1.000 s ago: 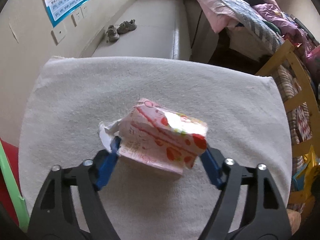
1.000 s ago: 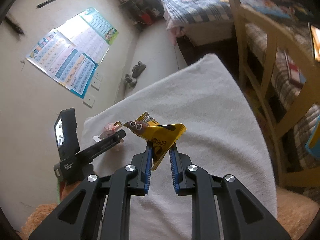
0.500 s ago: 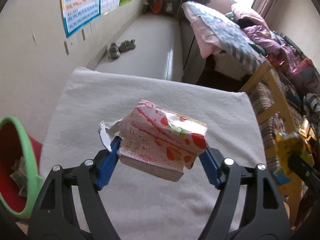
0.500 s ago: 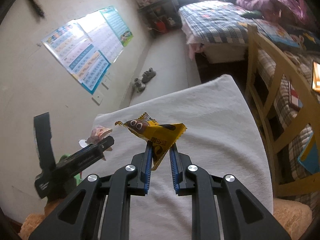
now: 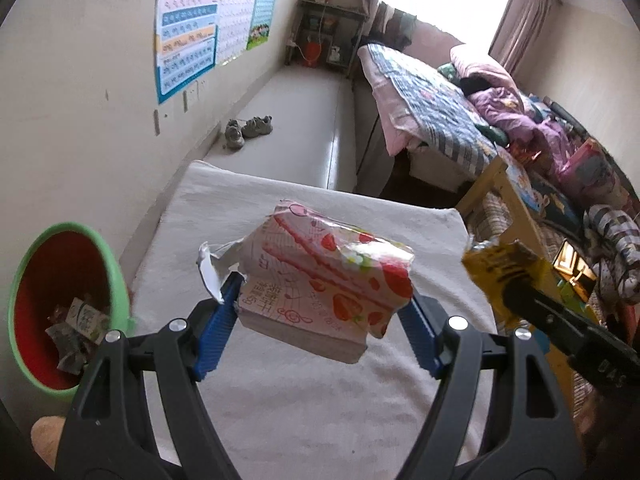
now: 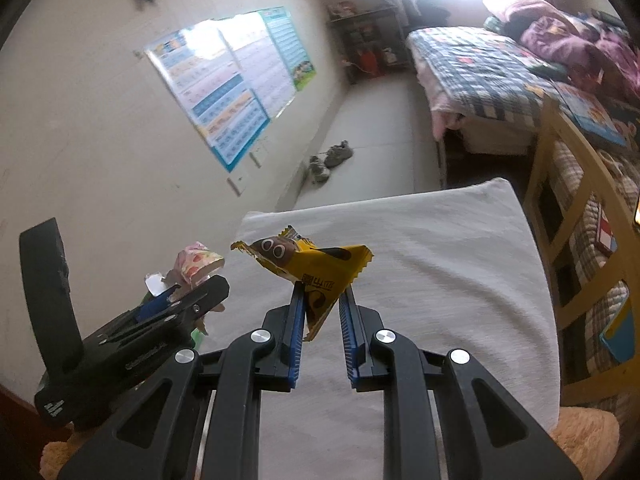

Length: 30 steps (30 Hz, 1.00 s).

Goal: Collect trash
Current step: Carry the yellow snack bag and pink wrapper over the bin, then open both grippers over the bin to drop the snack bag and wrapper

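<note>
Pink strawberry-print crumpled carton [image 5: 326,280] clamped in my left tool [image 5: 324,316], yellow foil wrapper [image 6: 316,270] pinched in my right tool [image 6: 322,312]; red green-rimmed bin [image 5: 116,280] at 9 o'clock, so an early release could drop them onto the tabletop [image 5: 320,420].

Black fingers [image 5: 216,336], blue pads, silver screws

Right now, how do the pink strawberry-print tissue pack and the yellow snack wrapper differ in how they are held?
The pink strawberry-print tissue pack is a bulky block spanning the widely spread fingers of the left gripper; the yellow snack wrapper is a thin, flat film pinched at one corner by the nearly closed right gripper. The pack's wrap is torn open; the wrapper looks empty. Both are lifted clear of the white towel.
</note>
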Motion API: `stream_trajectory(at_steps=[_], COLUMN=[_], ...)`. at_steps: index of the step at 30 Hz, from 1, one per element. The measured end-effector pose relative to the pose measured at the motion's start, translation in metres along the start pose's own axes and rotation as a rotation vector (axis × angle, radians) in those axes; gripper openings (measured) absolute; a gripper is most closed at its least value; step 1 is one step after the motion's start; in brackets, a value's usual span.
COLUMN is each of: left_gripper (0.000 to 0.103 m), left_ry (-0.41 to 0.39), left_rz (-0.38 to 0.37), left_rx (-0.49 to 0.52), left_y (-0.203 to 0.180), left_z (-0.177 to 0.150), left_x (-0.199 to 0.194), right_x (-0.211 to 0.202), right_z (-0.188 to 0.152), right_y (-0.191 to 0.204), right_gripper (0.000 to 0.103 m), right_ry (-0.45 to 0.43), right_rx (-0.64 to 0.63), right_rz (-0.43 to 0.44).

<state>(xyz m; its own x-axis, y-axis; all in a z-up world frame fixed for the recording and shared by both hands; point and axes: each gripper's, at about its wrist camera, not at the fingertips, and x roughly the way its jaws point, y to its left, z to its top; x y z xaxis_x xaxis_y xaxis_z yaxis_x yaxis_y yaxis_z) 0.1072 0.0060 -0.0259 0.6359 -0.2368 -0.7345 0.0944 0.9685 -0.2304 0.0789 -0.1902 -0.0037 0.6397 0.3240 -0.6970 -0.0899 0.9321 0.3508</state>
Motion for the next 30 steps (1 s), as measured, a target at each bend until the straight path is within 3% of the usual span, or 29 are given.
stream_trajectory(at_steps=[9, 16, 20, 30], left_gripper=[0.073, 0.073, 0.073, 0.073], left_ry=[-0.057, -0.114, -0.097, -0.019], left_rz=[0.058, 0.178, 0.247, 0.351], left_rx=[-0.083, -0.176, -0.262, -0.371], left_y=[0.065, 0.135, 0.184, 0.258], left_z=[-0.004, -0.012, -0.023, -0.038], left_x=[-0.053, -0.088, -0.092, -0.07], right_x=[0.015, 0.051, 0.081, 0.16], right_z=[-0.01, -0.02, -0.027, -0.042], right_y=[0.081, 0.156, 0.192, 0.257], right_gripper=[0.017, 0.017, 0.017, 0.017], right_ry=[0.058, 0.119, 0.151, 0.233], right_rx=[-0.136, -0.262, -0.324, -0.445], right_rz=[0.099, 0.166, 0.17, 0.168])
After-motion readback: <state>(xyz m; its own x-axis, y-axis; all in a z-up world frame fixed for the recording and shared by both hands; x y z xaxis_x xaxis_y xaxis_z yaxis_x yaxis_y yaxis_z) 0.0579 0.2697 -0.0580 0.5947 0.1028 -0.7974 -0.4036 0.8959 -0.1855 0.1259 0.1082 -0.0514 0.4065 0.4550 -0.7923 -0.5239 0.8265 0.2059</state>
